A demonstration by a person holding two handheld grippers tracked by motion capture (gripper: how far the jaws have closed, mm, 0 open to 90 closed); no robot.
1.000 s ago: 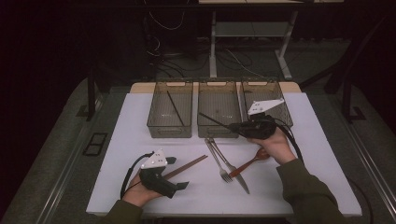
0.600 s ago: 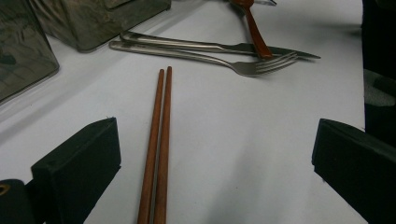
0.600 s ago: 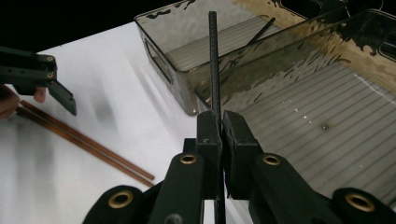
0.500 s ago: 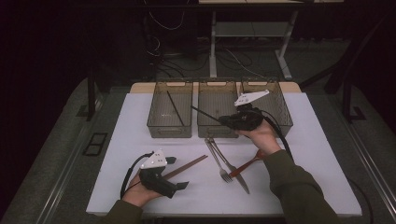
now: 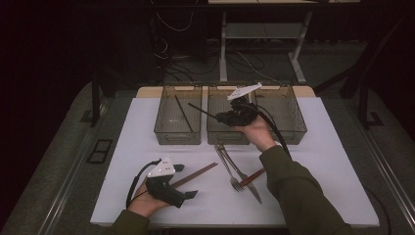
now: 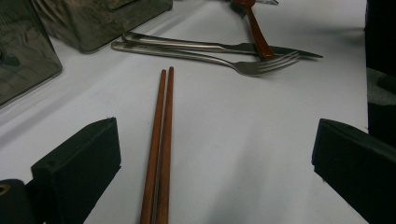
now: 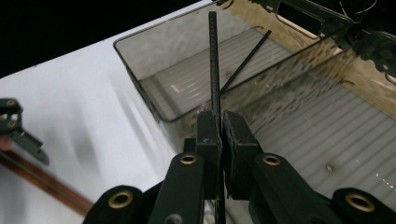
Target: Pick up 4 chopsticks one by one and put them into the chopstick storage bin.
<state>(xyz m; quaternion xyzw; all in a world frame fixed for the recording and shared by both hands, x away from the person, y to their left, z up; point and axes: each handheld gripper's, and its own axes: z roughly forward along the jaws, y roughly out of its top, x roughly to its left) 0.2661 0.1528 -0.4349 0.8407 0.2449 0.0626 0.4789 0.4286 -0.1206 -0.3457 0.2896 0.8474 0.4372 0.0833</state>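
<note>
Right hand-held gripper (image 7: 222,122) clamped on black chopstick (image 7: 213,60), now moved up-frame over the left bin (image 5: 178,120); drop next. Left hand-held gripper (image 6: 210,154) wide, idle.

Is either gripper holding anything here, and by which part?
The right gripper is shut on a black chopstick, pinched near one end, the rest pointing toward the left bin. The left gripper is open, holding nothing.

right gripper (image 7: 222,122) clamping black chopstick (image 7: 213,60), above clear bin (image 7: 140,84)
</note>
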